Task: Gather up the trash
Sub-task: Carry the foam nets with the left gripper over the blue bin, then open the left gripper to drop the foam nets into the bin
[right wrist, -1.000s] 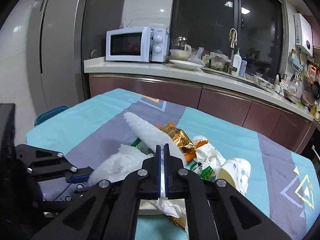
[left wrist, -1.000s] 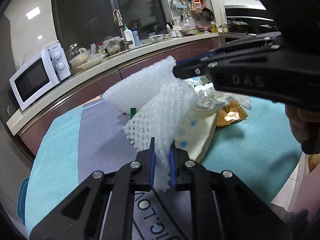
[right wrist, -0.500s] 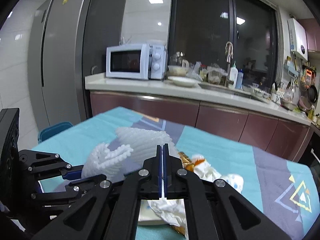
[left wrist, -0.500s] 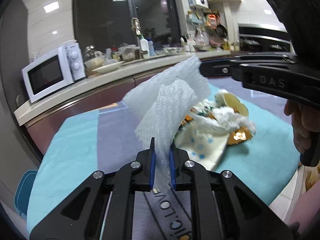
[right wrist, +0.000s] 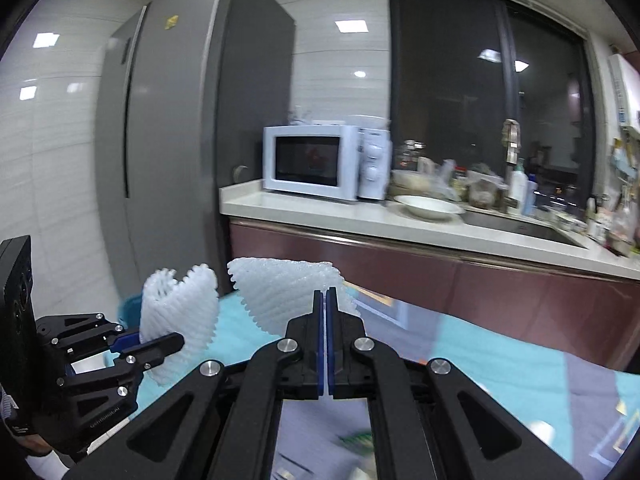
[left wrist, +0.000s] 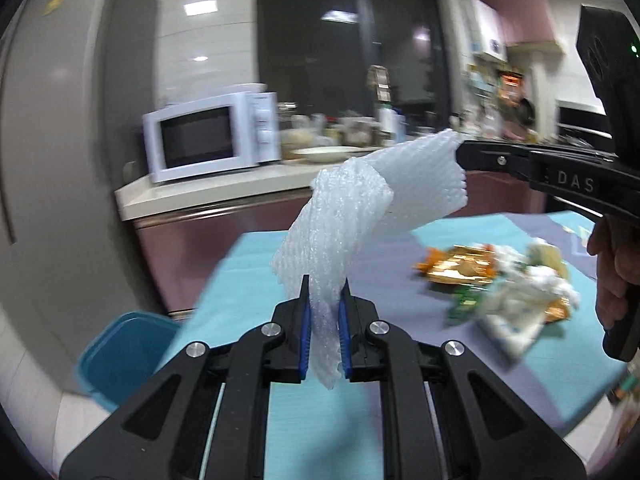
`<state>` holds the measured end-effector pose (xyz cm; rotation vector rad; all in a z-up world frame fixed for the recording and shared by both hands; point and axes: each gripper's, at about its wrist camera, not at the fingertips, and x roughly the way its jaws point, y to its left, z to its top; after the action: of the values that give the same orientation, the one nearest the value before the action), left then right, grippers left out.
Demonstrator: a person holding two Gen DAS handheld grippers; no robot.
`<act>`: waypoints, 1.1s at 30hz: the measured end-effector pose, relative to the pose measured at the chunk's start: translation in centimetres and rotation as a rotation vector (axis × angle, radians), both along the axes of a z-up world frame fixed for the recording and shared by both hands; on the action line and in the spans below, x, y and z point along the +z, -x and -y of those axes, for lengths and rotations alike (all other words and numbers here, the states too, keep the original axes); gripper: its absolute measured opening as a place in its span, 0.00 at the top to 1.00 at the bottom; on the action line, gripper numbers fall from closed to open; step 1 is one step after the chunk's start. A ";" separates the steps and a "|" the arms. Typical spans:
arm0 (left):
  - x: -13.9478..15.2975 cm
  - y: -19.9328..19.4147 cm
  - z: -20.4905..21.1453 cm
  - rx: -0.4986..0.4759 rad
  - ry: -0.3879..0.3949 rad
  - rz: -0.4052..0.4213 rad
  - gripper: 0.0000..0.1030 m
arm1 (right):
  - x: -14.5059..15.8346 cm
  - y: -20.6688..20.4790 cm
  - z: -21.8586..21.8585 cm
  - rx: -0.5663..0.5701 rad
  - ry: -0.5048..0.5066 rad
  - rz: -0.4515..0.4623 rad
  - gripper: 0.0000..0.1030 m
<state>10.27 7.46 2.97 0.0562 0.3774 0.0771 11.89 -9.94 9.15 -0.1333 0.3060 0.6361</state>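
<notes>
A kitchen surface (left wrist: 248,292) under a teal cloth. Nearest, the left gripper (left wrist: 323,322) has its fingers nipped on a foam net (left wrist: 336,248), and the right gripper (right wrist: 325,344), fully closed, pinches another foam net (right wrist: 288,292); both nets are held above the surface. The springy foam could slip out. A blue bin (left wrist: 124,352) stands down left, with open room; the trash pile (left wrist: 512,292) remains far right.

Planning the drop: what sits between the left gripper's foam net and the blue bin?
Nothing solid, in the left wrist view: the foam net is clamped in the left gripper, and only the table's teal corner lies towards the blue bin on the floor.
</notes>
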 end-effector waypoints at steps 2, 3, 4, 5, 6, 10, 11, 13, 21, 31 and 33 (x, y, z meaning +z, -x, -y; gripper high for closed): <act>0.3 0.8 -2.8 0.069 0.006 0.004 0.88 | 0.2 -0.6 -2.7 0.039 -0.005 0.005 1.00; 0.3 1.1 -3.9 0.095 0.008 0.009 0.88 | 0.3 -0.9 -3.8 0.052 -0.005 0.003 1.00; 0.6 1.5 -5.5 0.134 0.007 0.013 0.88 | 0.3 -1.4 -5.3 0.070 -0.006 -0.001 1.00; 0.8 2.0 -7.1 0.173 0.010 0.020 0.88 | 0.3 -1.9 -6.8 0.091 -0.008 -0.008 1.00; 1.1 2.5 -8.9 0.207 0.020 0.027 0.88 | 0.3 -2.2 -8.1 0.106 -0.009 -0.014 1.00; 1.2 3.9 -15.9 0.293 0.059 0.013 0.89 | -0.1 -3.9 -14.0 0.172 0.009 -0.048 1.00; 1.0 4.2 -17.6 0.308 0.084 0.001 0.89 | -0.3 -4.0 -15.1 0.184 0.015 -0.057 1.00; 0.3 4.2 -20.6 0.315 0.134 -0.027 0.89 | -1.0 -4.7 -18.6 0.214 0.042 -0.086 1.00; -6.7 1.5 -32.9 0.382 0.399 -0.197 0.88 | -5.5 -6.4 -30.4 0.265 0.244 -0.188 1.00; -11.0 0.7 -38.4 0.453 0.565 -0.283 0.25 | -9.3 -6.7 -34.1 0.251 0.348 -0.244 0.64; -10.3 1.1 -38.6 0.455 0.545 -0.276 0.22 | -8.8 -6.9 -33.3 0.243 0.319 -0.248 0.64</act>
<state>9.12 46.07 -7.28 -0.5652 0.6712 0.4161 18.84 23.34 0.30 -0.4035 0.6370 0.8436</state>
